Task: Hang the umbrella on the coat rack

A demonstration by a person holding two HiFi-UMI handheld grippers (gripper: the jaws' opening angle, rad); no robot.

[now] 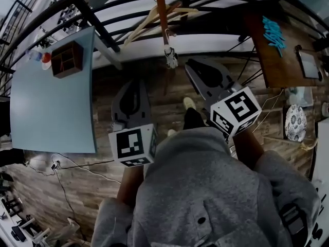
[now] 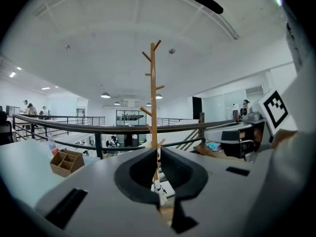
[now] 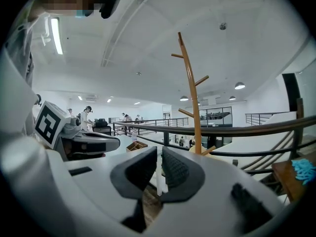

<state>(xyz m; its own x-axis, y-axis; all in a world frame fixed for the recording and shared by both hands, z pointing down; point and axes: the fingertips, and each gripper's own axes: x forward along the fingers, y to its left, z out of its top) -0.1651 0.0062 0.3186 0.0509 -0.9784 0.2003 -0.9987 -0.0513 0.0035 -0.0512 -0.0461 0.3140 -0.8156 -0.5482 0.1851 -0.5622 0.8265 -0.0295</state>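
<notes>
The wooden coat rack (image 1: 160, 6) stands just ahead of me by the railing; its pole and pegs rise in the left gripper view (image 2: 153, 93) and the right gripper view (image 3: 191, 93). A small white folded umbrella (image 1: 171, 56) with black print hangs by a strap low on the rack, and shows through the left jaws (image 2: 159, 187). My left gripper (image 1: 132, 82) is shut and empty, short of the rack. My right gripper (image 1: 191, 63) is also shut on nothing, its tip just right of the umbrella and apart from it.
A light blue table (image 1: 51, 102) with a wooden organiser box (image 1: 67, 58) lies to the left. A brown desk (image 1: 277, 50) with blue items (image 1: 273, 32) is at the right. A black railing (image 1: 110, 6) runs behind the rack. Cables (image 1: 77, 164) trail on the wood floor.
</notes>
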